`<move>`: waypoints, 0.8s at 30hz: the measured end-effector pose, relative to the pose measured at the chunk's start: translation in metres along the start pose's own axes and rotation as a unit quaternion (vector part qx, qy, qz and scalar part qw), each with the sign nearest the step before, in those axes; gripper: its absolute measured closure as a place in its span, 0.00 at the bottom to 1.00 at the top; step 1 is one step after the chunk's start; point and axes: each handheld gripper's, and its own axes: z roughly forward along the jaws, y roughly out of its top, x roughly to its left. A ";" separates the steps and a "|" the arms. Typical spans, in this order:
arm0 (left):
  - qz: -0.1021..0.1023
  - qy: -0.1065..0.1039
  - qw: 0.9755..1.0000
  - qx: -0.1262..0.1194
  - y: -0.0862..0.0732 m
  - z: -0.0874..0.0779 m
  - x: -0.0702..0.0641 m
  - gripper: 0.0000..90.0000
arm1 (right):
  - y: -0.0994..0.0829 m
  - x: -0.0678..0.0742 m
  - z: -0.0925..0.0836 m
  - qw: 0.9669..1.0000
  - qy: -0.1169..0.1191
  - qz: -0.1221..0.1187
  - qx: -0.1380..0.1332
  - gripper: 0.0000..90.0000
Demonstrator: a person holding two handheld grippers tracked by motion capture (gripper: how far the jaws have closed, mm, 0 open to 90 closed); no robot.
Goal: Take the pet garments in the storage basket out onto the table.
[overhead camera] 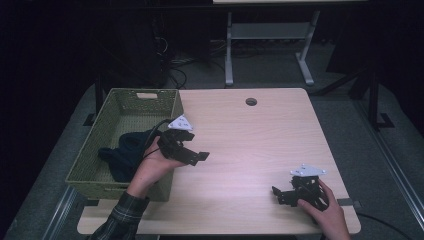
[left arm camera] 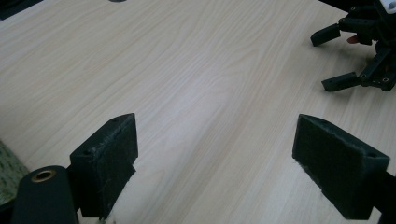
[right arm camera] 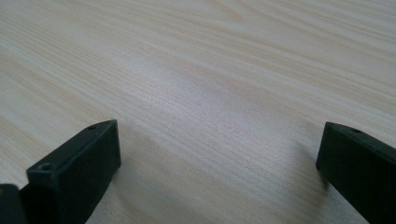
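Observation:
A green woven basket (overhead camera: pixel 106 111) stands on the left side of the light wood table (overhead camera: pixel 260 135), and a dark cloth (overhead camera: pixel 124 152) lies bunched inside it. My left gripper (overhead camera: pixel 195 146) hovers just right of the basket, pointing toward the table's middle. Its jaws stand wide apart over bare wood (left arm camera: pixel 217 130), with nothing between them. My right gripper (overhead camera: pixel 278 196) rests low near the front right corner and is open too (right arm camera: pixel 219 133). It also appears farther off in the left gripper view (left arm camera: pixel 325 59), jaws spread.
A round cable hole (overhead camera: pixel 251 101) sits near the table's far edge. Beyond the table, on the dark floor, are a white desk frame (overhead camera: pixel 229 55) and cables. A corner of the basket (left arm camera: pixel 7 172) shows at the left gripper view's lower left.

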 end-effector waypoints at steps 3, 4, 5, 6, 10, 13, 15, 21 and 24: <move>-0.004 0.005 1.000 -0.002 -0.002 -0.005 0.005 0.15 | 0.000 0.000 0.000 1.000 0.000 0.000 0.000 0.00; -0.006 0.007 1.000 -0.002 -0.003 -0.009 0.008 0.15 | 0.000 0.000 0.000 1.000 0.000 0.000 0.000 0.00; -0.006 0.007 1.000 -0.002 -0.003 -0.009 0.008 0.15 | 0.000 0.000 0.000 1.000 0.000 0.000 0.000 0.00; -0.009 0.011 1.000 -0.004 -0.004 -0.012 0.011 0.15 | 0.000 0.000 0.000 1.000 0.000 0.000 0.000 0.00; -0.011 0.017 1.000 -0.005 -0.006 -0.018 0.015 0.15 | 0.000 0.000 0.000 1.000 0.000 0.000 0.000 0.00; -0.015 0.021 1.000 -0.008 -0.008 -0.023 0.019 0.15 | 0.000 0.000 0.000 1.000 0.000 0.000 0.000 0.00; -0.018 0.026 0.999 -0.010 -0.009 -0.027 0.022 0.15 | 0.000 0.000 0.000 1.000 0.000 0.000 0.000 0.00; -0.030 0.041 0.999 -0.014 -0.016 -0.039 0.034 0.16 | 0.000 0.000 0.000 1.000 0.000 -0.001 0.000 0.00; -0.037 0.049 0.998 -0.019 -0.019 -0.047 0.040 0.16 | 0.000 0.000 0.000 1.000 0.000 -0.001 0.000 0.00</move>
